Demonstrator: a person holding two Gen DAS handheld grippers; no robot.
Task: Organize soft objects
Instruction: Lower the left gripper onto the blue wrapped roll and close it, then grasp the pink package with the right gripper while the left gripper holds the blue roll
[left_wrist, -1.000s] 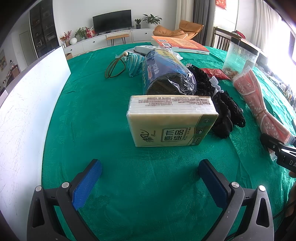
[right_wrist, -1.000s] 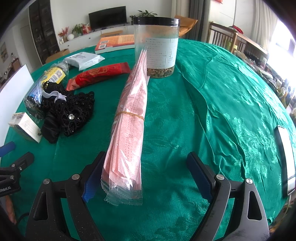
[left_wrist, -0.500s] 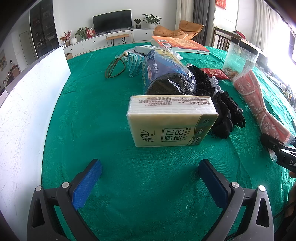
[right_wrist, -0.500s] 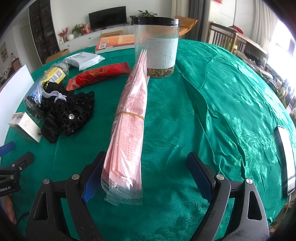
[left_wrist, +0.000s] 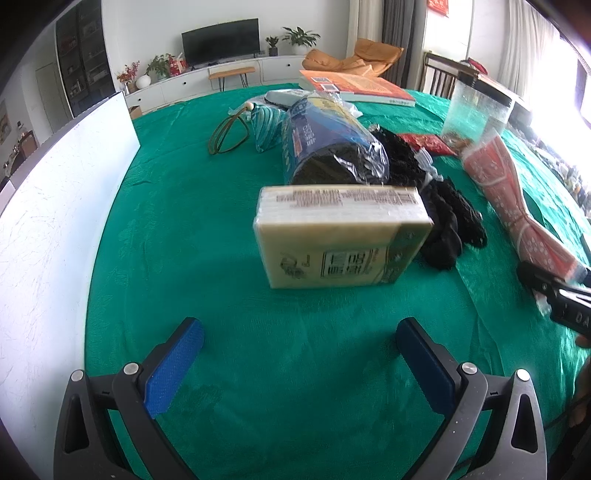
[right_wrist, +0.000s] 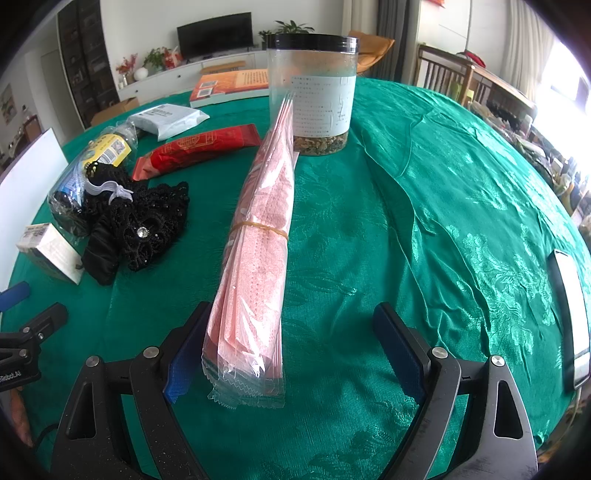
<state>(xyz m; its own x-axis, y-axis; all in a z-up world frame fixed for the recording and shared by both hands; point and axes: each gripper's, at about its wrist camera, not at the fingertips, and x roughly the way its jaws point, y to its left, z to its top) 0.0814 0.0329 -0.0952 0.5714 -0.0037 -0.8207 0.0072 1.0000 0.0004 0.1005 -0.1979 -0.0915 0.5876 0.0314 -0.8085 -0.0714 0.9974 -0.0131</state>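
A yellow tissue pack (left_wrist: 341, 236) lies on the green tablecloth, ahead of my open, empty left gripper (left_wrist: 299, 360); it also shows in the right wrist view (right_wrist: 51, 251). Behind it lie a clear bag of dark stuff (left_wrist: 327, 147) and a black lace garment (left_wrist: 443, 210), also in the right wrist view (right_wrist: 136, 221). A long pink packet bundle (right_wrist: 262, 229) with a rubber band lies with its near end between the jaws of my open right gripper (right_wrist: 291, 350), close to the left finger. The bundle also shows in the left wrist view (left_wrist: 513, 199).
A white board (left_wrist: 48, 206) stands along the left. A clear jar with black lid (right_wrist: 314, 92) stands behind the pink bundle. A red packet (right_wrist: 195, 147), a grey pouch (right_wrist: 166, 118), a book (left_wrist: 354, 86), a teal pouch (left_wrist: 267, 125) lie further back. A phone (right_wrist: 570, 317) lies right.
The left wrist view has shifted slightly, with some blur; the tissue pack sits a touch higher and to the right. The right gripper and the pink bundle have not moved.
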